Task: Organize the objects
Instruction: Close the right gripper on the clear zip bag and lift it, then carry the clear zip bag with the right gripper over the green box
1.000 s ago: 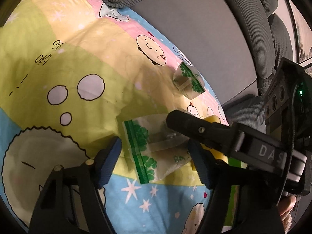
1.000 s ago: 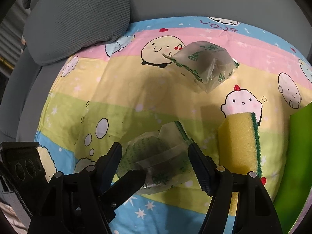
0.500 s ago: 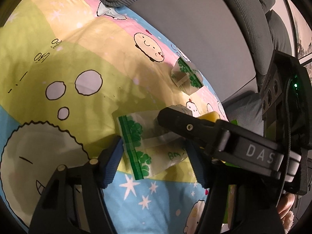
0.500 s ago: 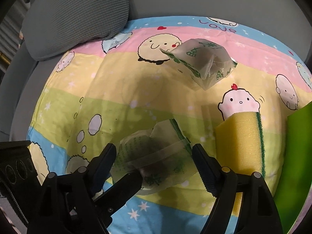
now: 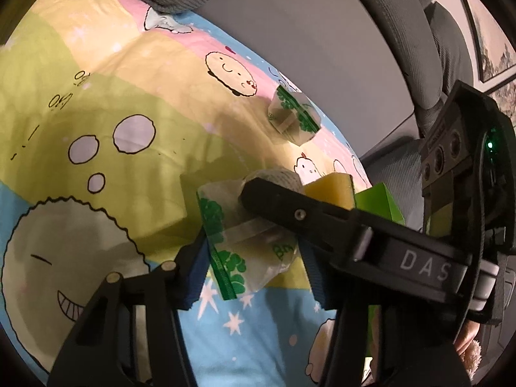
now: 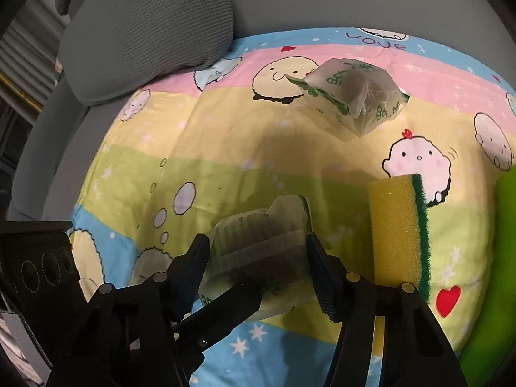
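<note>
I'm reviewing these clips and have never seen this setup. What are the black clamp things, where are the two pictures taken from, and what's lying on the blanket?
There is no robot: a person holds a two-finger gripper in each hand, each carrying a wide-angle camera that looks along its fingers. One picture comes from the left gripper, the other from the right gripper. Both are closing around the same plastic-wrapped packet from different sides; the fingers already touch its wrapper. On the cartoon blanket also lie a second packet, a yellow sponge and something green at the edge. A grey cushion sits behind.
</note>
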{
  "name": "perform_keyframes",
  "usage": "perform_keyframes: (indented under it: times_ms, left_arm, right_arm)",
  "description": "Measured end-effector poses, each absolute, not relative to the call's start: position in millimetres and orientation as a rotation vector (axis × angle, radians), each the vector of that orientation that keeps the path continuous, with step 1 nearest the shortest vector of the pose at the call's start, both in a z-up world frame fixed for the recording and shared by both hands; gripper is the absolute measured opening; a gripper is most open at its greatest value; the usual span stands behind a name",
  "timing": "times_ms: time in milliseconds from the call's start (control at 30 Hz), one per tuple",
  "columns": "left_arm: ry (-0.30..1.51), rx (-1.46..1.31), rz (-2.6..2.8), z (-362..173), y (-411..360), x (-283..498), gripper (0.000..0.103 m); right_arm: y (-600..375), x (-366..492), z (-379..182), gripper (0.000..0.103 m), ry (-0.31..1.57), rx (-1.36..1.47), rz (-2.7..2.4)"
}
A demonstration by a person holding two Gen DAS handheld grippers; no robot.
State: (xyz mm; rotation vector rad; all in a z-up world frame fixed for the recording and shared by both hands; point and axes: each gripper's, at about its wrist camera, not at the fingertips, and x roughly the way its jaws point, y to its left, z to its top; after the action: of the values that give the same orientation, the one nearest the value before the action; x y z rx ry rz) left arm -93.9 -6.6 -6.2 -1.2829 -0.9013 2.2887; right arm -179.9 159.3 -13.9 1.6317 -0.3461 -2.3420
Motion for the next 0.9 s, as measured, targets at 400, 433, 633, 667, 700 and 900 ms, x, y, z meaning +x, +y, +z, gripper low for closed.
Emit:
perform_keyframes:
  times_ms: [400, 433, 633, 667, 700, 900]
  left_arm:
    - [-0.787, -1.197, 2.277, 25, 13, -55, 0.050]
    - [-0.776, -1.191, 2.275, 28, 15, -52, 0.050]
    - [-0.673, -1.140, 2.281, 54, 33, -27, 0.049]
    - [-0.653, -1.128, 2.285, 59, 36, -22, 0.049]
    - [-0.634, -1.118, 2.289, 64, 38, -19, 0.049]
    - [-0.558, -1.069, 2.299, 85, 49, 3, 0.049]
  right_arm:
    - [176, -126, 16, 0.060, -0.454, 1.529, -2.404]
    - [178, -119, 21, 0.060, -0.460, 1.516, -2.416]
    - [191, -81, 45, 0.060, -0.526, 1.427, -2.479]
    - [192, -76, 48, 0.060, -0.534, 1.412, -2.487]
    - [194, -71, 52, 0.060, -0.543, 1.396, -2.496]
    - [204, -42, 71, 0.060, -0.590, 1.311, -2.541]
